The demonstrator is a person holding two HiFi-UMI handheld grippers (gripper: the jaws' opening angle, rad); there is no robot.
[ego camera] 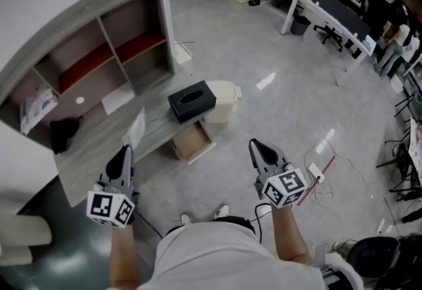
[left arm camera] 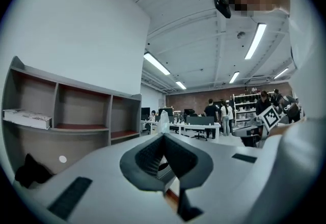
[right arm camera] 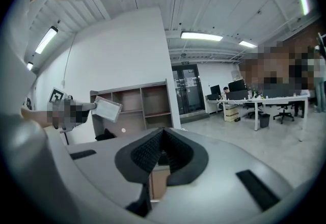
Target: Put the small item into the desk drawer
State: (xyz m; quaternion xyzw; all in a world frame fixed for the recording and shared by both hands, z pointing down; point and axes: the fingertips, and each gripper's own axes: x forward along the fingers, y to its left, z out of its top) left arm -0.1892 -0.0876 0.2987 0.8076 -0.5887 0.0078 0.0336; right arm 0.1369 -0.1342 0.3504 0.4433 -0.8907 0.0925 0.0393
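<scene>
My left gripper [ego camera: 126,149] is raised over the desk's front edge, shut on a small flat pale packet [ego camera: 136,129]. The right gripper view shows that packet [right arm camera: 108,109] sticking out of the left gripper [right arm camera: 93,106]. In the left gripper view the packet [left arm camera: 162,122] rises just past the closed jaws [left arm camera: 163,137]. The desk drawer [ego camera: 192,142] stands pulled open below the desk's right end, its wooden inside showing. My right gripper [ego camera: 254,144] hovers to the right of the drawer, shut with nothing between its pads [right arm camera: 163,132].
A grey desk [ego camera: 99,144] carries a shelf unit [ego camera: 105,38], a black tissue box [ego camera: 191,101], a black object [ego camera: 64,132] and a sheet of paper [ego camera: 119,97]. A white bin [ego camera: 225,99] stands behind the drawer. Cables [ego camera: 323,176] lie on the floor at right.
</scene>
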